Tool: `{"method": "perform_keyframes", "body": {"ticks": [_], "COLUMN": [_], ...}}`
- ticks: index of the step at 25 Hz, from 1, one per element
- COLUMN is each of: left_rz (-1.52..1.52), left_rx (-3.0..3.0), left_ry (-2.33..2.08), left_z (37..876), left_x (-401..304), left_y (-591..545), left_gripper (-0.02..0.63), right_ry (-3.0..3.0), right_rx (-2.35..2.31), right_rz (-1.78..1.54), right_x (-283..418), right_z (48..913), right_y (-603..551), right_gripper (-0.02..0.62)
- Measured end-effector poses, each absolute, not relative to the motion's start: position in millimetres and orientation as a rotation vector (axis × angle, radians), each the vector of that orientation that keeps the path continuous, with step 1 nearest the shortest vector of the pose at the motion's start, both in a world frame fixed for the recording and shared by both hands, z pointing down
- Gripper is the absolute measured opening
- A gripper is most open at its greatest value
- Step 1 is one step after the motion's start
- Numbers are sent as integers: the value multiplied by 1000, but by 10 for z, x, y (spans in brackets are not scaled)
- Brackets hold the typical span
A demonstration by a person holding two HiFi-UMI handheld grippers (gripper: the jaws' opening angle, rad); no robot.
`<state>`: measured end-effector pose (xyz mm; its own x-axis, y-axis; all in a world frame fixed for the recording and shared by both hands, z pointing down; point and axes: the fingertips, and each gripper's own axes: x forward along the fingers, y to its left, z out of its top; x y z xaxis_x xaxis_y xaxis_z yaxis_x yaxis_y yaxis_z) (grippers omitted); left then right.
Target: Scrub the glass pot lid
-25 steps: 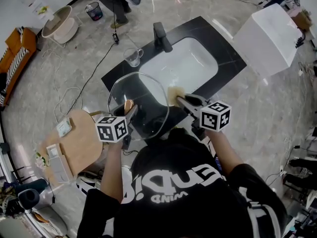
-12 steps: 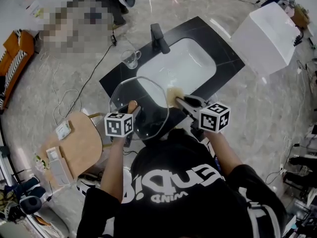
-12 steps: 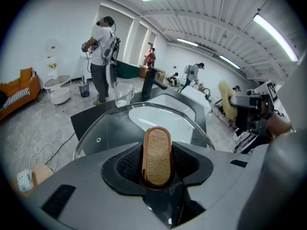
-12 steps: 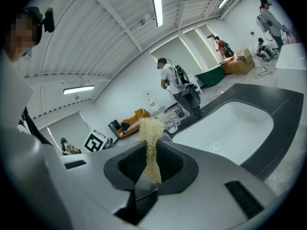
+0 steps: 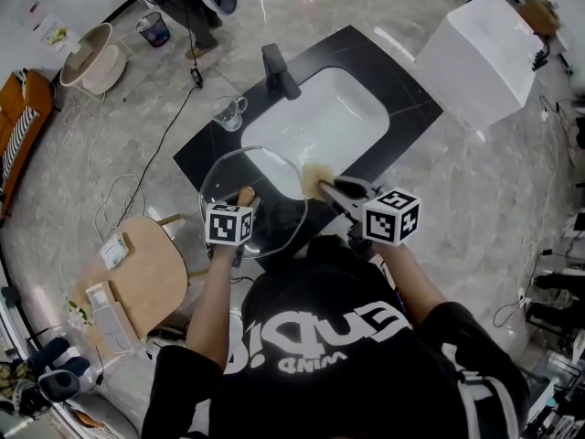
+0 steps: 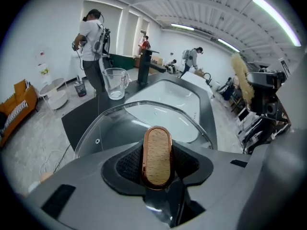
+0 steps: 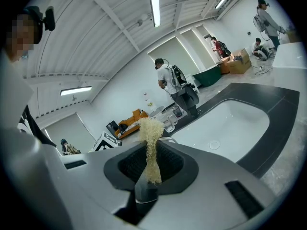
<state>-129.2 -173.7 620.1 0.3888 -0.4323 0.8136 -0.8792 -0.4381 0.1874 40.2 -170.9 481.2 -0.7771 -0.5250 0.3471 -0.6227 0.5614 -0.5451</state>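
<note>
The glass pot lid (image 5: 265, 210) is held up over the near edge of the black counter (image 5: 196, 158). My left gripper (image 5: 242, 201) is shut on the lid's wooden, copper-rimmed knob (image 6: 157, 157), and the glass pane (image 6: 115, 123) spreads out beyond the jaws. My right gripper (image 5: 327, 187) is shut on a pale fibrous scrubber (image 5: 315, 176) that sits against the lid's right rim. In the right gripper view the scrubber (image 7: 151, 145) stands upright, pinched between the jaws.
The white sink basin (image 5: 320, 122) with a black faucet (image 5: 274, 69) lies just beyond the lid. A glass pitcher (image 5: 227, 112) stands on the counter's left end. A white box (image 5: 480, 58) stands at the right and a wooden stool (image 5: 151, 263) at the left. People stand farther back.
My left gripper has shifted a little to the right with the lid, closer to the right gripper. The scrubber stays at the lid's right rim.
</note>
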Motion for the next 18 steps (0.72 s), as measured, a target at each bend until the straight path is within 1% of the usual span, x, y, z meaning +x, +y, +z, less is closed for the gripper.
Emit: {"method": "perform_keyframes", "body": {"ticks": [10, 18], "left_rz": [1025, 1029], "left_rx": [2010, 1999], "left_ry": [-1103, -1125], "left_z": [6403, 6423], "left_x": [-1241, -1226], "left_y": [-1815, -1822], "left_gripper": [179, 180], "right_ry": [-2619, -2610], "right_rx": [994, 982], "right_rz": [1033, 1033], "right_x": [448, 430], "right_z": [4877, 4906], "right_y": [-1687, -1678], "right_gripper": [44, 44]}}
